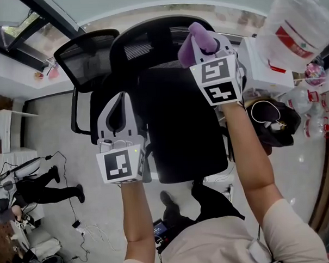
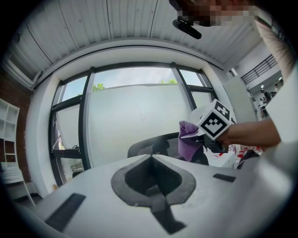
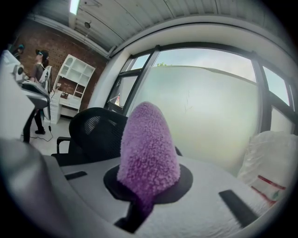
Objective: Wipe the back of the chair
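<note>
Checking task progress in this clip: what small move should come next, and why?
Probably ease the right gripper in so the purple cloth presses on the chair back: the cloth is clamped in it, by the mesh, contact unclear. The left gripper is shut, empty.

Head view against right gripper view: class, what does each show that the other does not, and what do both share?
Only the head view shows the left gripper, the black chair seat and the floor. Only the right gripper view shows the slatted ceiling and its strip light. Both show the purple cloth clamped in the right gripper claw, and the white bag.
</note>
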A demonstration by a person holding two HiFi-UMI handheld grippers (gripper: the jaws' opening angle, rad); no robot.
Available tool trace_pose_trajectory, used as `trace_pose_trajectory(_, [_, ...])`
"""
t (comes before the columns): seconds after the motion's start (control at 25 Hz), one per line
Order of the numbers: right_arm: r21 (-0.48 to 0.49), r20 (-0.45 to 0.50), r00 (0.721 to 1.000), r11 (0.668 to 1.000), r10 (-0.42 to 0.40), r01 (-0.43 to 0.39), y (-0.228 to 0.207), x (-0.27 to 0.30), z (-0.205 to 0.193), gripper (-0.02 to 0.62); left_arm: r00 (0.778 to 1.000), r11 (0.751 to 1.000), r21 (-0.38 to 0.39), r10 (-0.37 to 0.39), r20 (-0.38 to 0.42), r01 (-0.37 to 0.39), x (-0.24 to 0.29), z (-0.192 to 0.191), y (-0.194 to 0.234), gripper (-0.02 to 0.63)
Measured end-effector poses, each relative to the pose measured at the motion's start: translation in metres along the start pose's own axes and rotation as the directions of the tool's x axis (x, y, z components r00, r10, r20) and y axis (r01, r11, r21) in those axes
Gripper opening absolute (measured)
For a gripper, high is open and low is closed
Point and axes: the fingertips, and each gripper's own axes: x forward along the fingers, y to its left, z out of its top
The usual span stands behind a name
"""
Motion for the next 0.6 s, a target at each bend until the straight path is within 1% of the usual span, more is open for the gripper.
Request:
trace_pose_trajectory(0.12, [0.015, 0.002, 0.998, 0.998, 0.064, -0.064, 0.037, 0.020, 0.007, 0.020, 0.999, 0.999, -0.002, 0.044, -0.009, -0.044, -0.017, -0.006, 0.023, 0.006])
trace_pose_trajectory(0.2, [0.035, 0.016, 0.991, 0.991, 0.130, -0.130, 0.073, 0.032, 0.017, 0.019, 0.997, 0.997, -0.003, 0.071, -0.014, -0.071, -0.029, -0.009, 0.039, 0.006])
trace_pose_trajectory(0.32, [0.022, 0.058, 0.963, 0.964, 0.262, -0.263, 0.149, 0.041, 0.048, 0.019, 0.993, 0.993, -0.004, 0.116, -0.027, -0.116, -0.050, -0.014, 0.066, 0.006])
trace_pose_trajectory(0.36, [0.003, 0.067, 0.954, 0.956, 0.293, -0.294, 0.173, 0.041, 0.058, 0.020, 0.991, 0.992, -0.004, 0.129, -0.031, -0.129, -0.055, -0.016, 0.073, 0.006])
trace_pose_trajectory(0.4, [-0.016, 0.070, 0.949, 0.952, 0.307, -0.306, 0.189, 0.040, 0.065, 0.018, 0.990, 0.990, -0.003, 0.140, -0.033, -0.140, -0.061, -0.017, 0.079, 0.006])
trace_pose_trajectory(0.48, [-0.019, 0.070, 0.950, 0.953, 0.304, -0.304, 0.201, 0.039, 0.072, 0.017, 0.988, 0.988, -0.002, 0.154, -0.033, -0.154, -0.068, -0.016, 0.088, 0.006])
trace_pose_trajectory(0.56, [0.025, 0.082, 0.947, 0.949, 0.312, -0.315, 0.201, 0.037, 0.073, 0.017, 0.987, 0.987, -0.004, 0.158, -0.030, -0.158, -0.072, -0.015, 0.094, 0.006])
trace_pose_trajectory(0.6, [0.031, 0.086, 0.945, 0.947, 0.315, -0.319, 0.201, 0.036, 0.073, 0.017, 0.987, 0.988, -0.007, 0.156, -0.029, -0.156, -0.072, -0.015, 0.094, 0.006])
